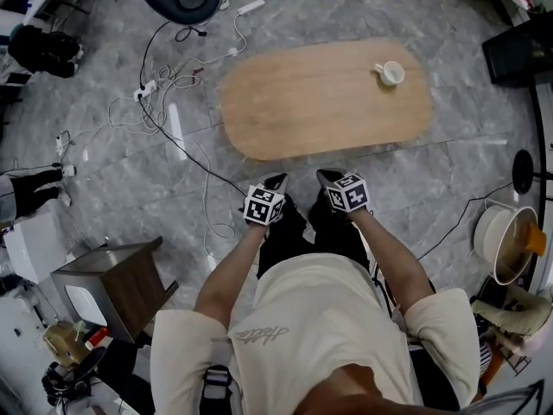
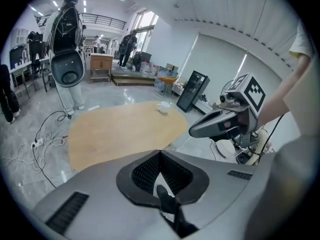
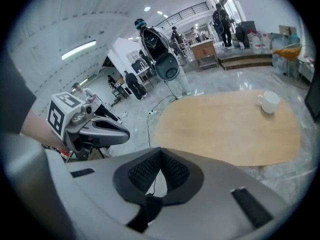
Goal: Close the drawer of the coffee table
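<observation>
Coffee table (image 1: 324,98) sits beyond left claw (image 1: 276,182) and right claw (image 1: 327,177), both pressed together.

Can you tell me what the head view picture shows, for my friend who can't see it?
Seen from above, a person holds the left gripper and right gripper just short of an oval wooden coffee table. A white cup stands near the table's far right end, and cables trail over the grey floor.

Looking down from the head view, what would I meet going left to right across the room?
Brown side cabinet → left gripper → right gripper → white cup → white tub.
</observation>
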Motion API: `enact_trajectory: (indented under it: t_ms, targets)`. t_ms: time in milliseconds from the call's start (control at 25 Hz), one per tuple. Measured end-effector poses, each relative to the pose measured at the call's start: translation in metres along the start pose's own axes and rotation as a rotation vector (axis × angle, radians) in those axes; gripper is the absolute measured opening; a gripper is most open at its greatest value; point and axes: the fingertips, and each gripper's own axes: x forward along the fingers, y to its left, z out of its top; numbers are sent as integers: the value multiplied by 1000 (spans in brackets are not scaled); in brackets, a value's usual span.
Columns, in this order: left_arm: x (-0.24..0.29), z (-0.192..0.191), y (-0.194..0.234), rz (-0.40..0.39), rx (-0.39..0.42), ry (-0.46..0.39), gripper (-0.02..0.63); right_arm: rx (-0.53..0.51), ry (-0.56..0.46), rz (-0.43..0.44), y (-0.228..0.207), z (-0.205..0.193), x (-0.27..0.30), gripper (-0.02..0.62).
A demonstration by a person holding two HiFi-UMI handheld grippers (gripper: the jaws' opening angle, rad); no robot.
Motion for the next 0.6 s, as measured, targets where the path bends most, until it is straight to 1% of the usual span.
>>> enact_trajectory:
  t_ms: [200, 360, 480, 600]
  targets:
    - [-38, 36, -24, 13, 21, -107, 5, 8, -101, 30, 24, 25, -48, -5]
    - [-60, 68, -39, 20, 78, -166, 5, -3, -183, 39, 34, 54, -79, -5]
    - [-88, 90, -50, 32, 116, -216, 5, -1, -265, 52, 52, 75, -104, -5]
    - [-120, 118, -57, 45, 140, -291, 5, -84, -368, 42, 73, 102, -133, -5]
